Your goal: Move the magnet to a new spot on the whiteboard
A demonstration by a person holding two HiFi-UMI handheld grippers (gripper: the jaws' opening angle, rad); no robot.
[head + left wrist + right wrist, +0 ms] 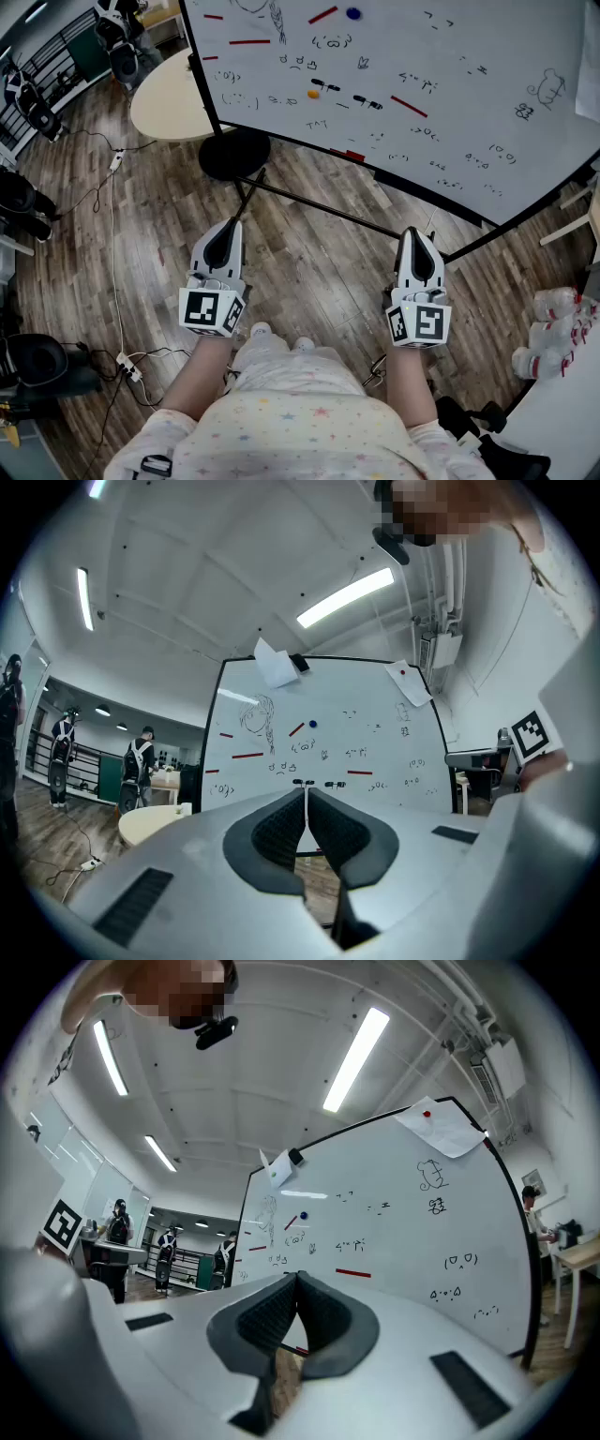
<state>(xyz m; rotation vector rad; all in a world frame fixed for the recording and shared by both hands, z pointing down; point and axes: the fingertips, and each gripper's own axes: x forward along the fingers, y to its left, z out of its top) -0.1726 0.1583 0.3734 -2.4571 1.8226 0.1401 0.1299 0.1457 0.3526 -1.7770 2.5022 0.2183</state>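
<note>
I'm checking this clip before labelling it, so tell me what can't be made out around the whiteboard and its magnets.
- Head view: the whiteboard is cut off by the top edge, just above the blue magnet.
- Left gripper view: the board's lower part is hidden behind the left gripper, whose jaws are together.
- All views: the marker doodles are too small to read.
- Head view: the white bundles at the right edge are unclear and partly cut off.

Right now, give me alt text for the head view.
The grey left gripper and right gripper, both shut and empty, hang over brown wooden floor, short of the scribbled white whiteboard. A round blue magnet sits on it beside a red strip.
</note>
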